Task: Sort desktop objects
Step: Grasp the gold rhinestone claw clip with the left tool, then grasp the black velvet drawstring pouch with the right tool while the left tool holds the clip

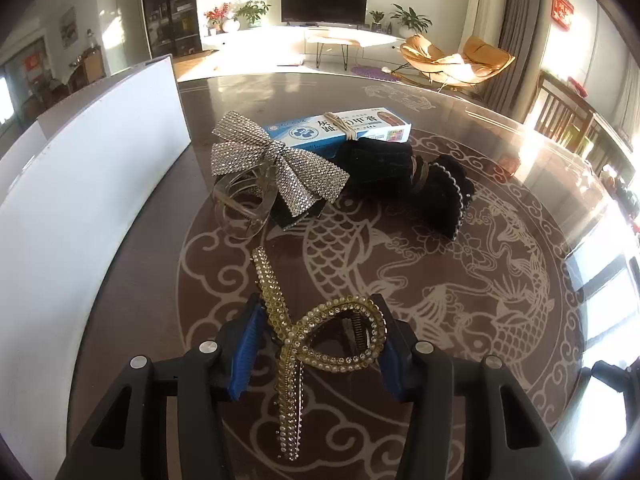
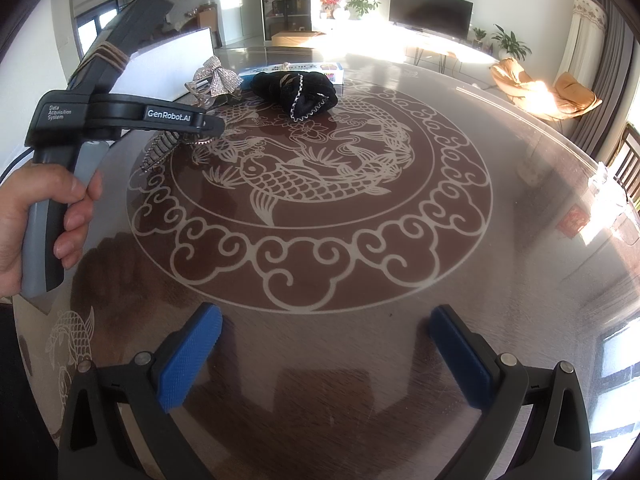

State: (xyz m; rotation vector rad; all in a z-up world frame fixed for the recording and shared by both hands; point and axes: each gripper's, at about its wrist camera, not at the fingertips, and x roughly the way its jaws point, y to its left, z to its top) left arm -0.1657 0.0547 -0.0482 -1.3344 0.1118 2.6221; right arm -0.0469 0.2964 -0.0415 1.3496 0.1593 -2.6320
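Observation:
A gold rhinestone hair clip (image 1: 308, 336) sits between the blue pads of my left gripper (image 1: 316, 344), whose jaws are closed against its sides just above the glass table. It also shows in the right wrist view (image 2: 164, 152) under the left gripper. Beyond lie a silver rhinestone bow clip (image 1: 276, 164), a black velvet hair bow (image 1: 404, 176) and a blue-and-white medicine box (image 1: 340, 130). My right gripper (image 2: 326, 356) is open and empty over the near part of the table.
A white box (image 1: 92, 184) stands along the left side of the round glass table (image 1: 500, 288) with a fish pattern. Wooden chairs (image 1: 568, 116) stand at the table's right edge. The living room lies beyond.

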